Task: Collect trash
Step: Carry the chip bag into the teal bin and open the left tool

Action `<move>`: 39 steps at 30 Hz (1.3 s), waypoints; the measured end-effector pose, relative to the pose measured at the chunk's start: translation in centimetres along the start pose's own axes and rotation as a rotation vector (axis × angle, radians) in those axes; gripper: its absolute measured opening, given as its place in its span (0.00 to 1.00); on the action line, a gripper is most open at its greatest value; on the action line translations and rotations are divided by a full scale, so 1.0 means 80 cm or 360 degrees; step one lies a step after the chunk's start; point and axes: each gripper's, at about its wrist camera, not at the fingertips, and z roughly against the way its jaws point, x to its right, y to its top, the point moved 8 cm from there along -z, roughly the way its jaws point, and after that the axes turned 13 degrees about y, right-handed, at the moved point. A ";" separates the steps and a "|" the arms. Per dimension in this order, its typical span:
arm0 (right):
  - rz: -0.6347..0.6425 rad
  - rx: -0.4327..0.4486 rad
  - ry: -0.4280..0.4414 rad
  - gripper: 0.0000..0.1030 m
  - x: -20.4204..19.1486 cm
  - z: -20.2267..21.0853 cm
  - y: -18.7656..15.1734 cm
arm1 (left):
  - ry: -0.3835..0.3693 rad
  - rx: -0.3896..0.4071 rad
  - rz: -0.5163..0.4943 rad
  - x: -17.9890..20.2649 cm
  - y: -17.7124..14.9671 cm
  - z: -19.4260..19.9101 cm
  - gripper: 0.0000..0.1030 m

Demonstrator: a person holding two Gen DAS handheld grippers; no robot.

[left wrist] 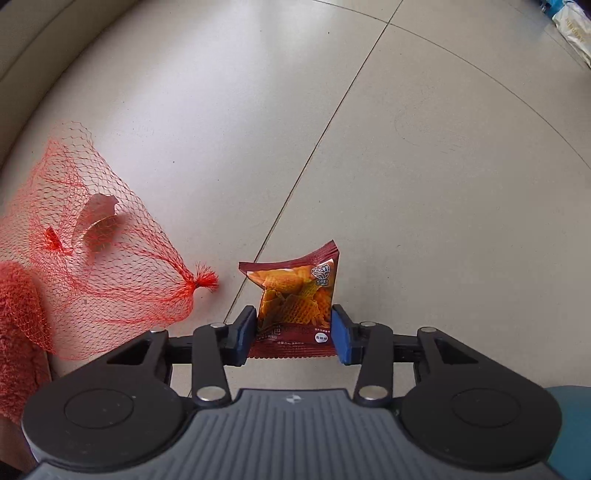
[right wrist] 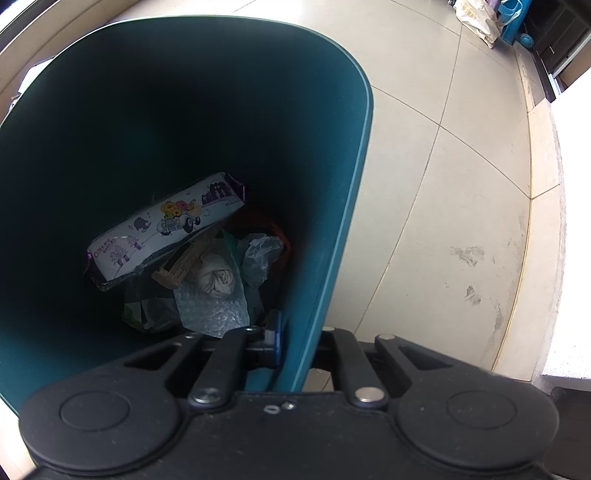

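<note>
A dark red snack packet (left wrist: 295, 291) printed with orange crisps lies on the pale tiled floor (left wrist: 424, 184). My left gripper (left wrist: 293, 321) points down over it, and its blue pads (left wrist: 245, 332) press on the packet's two sides. A red net bag (left wrist: 92, 240) holding a white shell-like scrap (left wrist: 98, 214) lies to the left. My right gripper (right wrist: 297, 332) is shut on the wall of a teal bin (right wrist: 347, 221), one blue pad (right wrist: 275, 332) inside and the other finger hidden outside. Inside the bin lie a white and purple cartoon wrapper (right wrist: 166, 229), crumpled paper and plastic.
Red fuzzy fabric (left wrist: 18, 314) sits at the left edge beside the net bag. A wall base (left wrist: 22, 55) curves along the far left. A white bag (right wrist: 476, 18) and blue items (right wrist: 511, 14) stand far right. A raised stone ledge (right wrist: 546, 184) borders the floor.
</note>
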 end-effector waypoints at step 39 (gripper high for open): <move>-0.0043 0.0110 0.0050 0.08 0.003 0.032 0.002 | -0.0344 0.0544 -0.0791 0.212 -0.219 0.422 0.41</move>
